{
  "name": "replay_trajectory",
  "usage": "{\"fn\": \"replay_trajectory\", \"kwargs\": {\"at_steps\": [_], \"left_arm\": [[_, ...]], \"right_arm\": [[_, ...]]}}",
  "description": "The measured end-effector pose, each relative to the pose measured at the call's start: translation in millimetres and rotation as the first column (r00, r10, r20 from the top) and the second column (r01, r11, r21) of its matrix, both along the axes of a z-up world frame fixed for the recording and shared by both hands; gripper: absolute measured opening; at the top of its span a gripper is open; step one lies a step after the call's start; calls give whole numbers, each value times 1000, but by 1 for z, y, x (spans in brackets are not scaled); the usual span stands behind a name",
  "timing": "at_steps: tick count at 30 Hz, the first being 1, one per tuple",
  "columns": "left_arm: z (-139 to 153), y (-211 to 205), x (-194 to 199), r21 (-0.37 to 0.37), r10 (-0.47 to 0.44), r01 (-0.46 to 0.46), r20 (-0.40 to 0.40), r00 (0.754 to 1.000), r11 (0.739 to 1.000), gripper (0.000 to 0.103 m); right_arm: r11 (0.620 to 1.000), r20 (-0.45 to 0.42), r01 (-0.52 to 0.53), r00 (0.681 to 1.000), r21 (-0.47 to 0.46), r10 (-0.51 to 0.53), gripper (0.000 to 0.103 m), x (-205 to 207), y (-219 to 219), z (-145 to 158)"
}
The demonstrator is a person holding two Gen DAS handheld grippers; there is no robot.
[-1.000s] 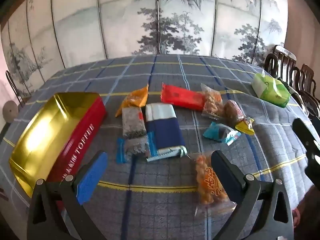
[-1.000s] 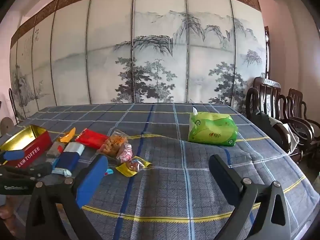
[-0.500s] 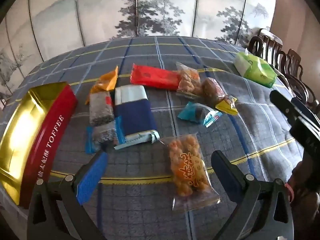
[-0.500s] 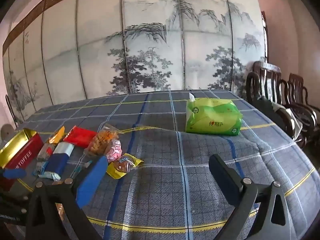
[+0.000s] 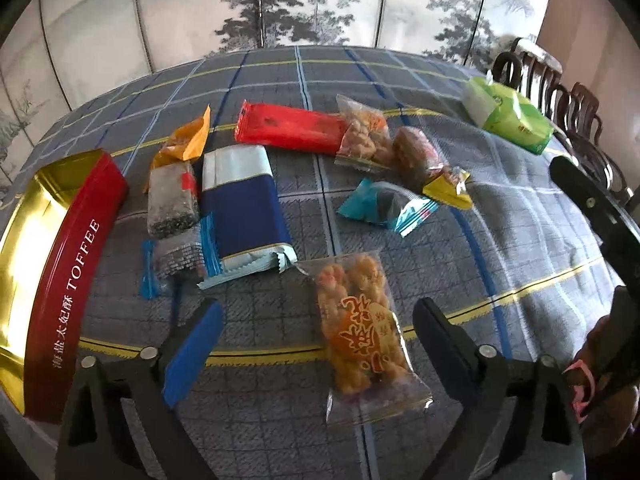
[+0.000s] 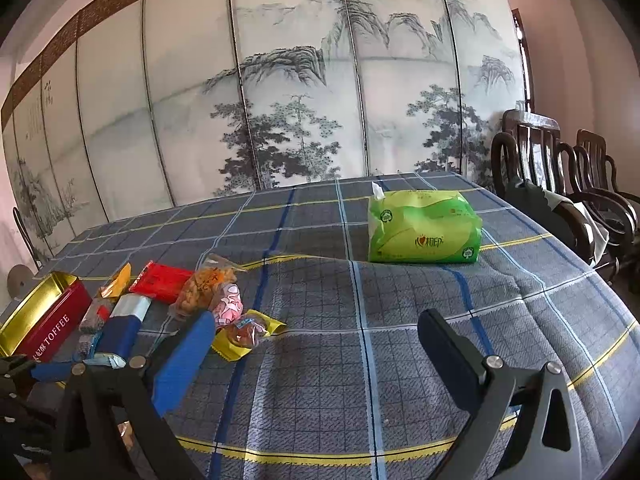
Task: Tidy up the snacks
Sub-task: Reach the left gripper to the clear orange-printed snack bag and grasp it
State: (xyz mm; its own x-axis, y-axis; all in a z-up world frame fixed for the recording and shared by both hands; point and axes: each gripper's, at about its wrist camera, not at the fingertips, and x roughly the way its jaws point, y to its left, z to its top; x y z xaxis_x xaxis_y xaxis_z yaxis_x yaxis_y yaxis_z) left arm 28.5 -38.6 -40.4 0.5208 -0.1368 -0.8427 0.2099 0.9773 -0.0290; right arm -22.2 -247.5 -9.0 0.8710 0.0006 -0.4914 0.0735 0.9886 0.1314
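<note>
L gripper (image 5: 316, 328) is angled steeply down over the plaid tablecloth (image 5: 500, 240); jaws wide apart, have just been closing a little. A clear bag of orange fried twists (image 5: 362, 332) lies flat on the cloth in the gap between the fingers, nearer the dark finger at 4 o'clock; pads are not pressing on it, nothing gripped.

Snack cluster sits w/ the twist bag at its near edge:
- 11 o'clock of the twist bag: navy-and-silver biscuit pack (image 5: 244, 208), touching a grey seaweed-type bar (image 5: 172, 200) on its 9 o'clock side; blue-ended clear wrapper (image 5: 176, 260) just below that bar
- 12 o'clock: red flat pack (image 5: 290, 128), its end against a clear bag of fried bits (image 5: 364, 132)
- 1 o'clock: teal wrapper (image 5: 386, 208), then a yellow-edged sweet (image 5: 444, 184)
- orange pouch (image 5: 188, 140) beyond the grey bar

Red TOFFEE tin (image 5: 72, 280), open, gold inside, stands at 9 o'clock, well apart from the twist bag; can't see anything in it.

R gripper (image 6: 316, 344): jaws wide apart over bare cloth, holding nothing. Green tissue pack (image 6: 424, 228) at its 12 o'clock, well apart from the snacks. Painted folding screen (image 6: 280, 100) behind the table, dark wooden chairs (image 6: 560, 168) at 2 o'clock
</note>
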Motion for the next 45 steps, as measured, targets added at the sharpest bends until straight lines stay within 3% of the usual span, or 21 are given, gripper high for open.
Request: {"fn": "replay_trajectory", "kwargs": {"at_steps": [16,41,42,44,45], "left_arm": [[-17,-7,13,18,37,-35,-114,993,999,88],[-22,-3,13,45,81,-78,-77,994,996,91],[-22,-2,12,44,77,-74,-67,995,996,88],[-17,-4,8,40,55,-54,-30,998,998,59],[-14,-8,5,47,30,-30,-14,999,998,34]], "right_arm": [[1000,-13,-9,1000,1,9,103,3,3,0],[1000,-20,-15,1000,4,15,103,4,3,-3],[1000,-20,-15,1000,5,15,103,4,2,-3],[1000,-21,-16,1000,5,16,103,4,3,-4],[1000,-23,-15,1000,5,15,103,4,3,-4]]}}
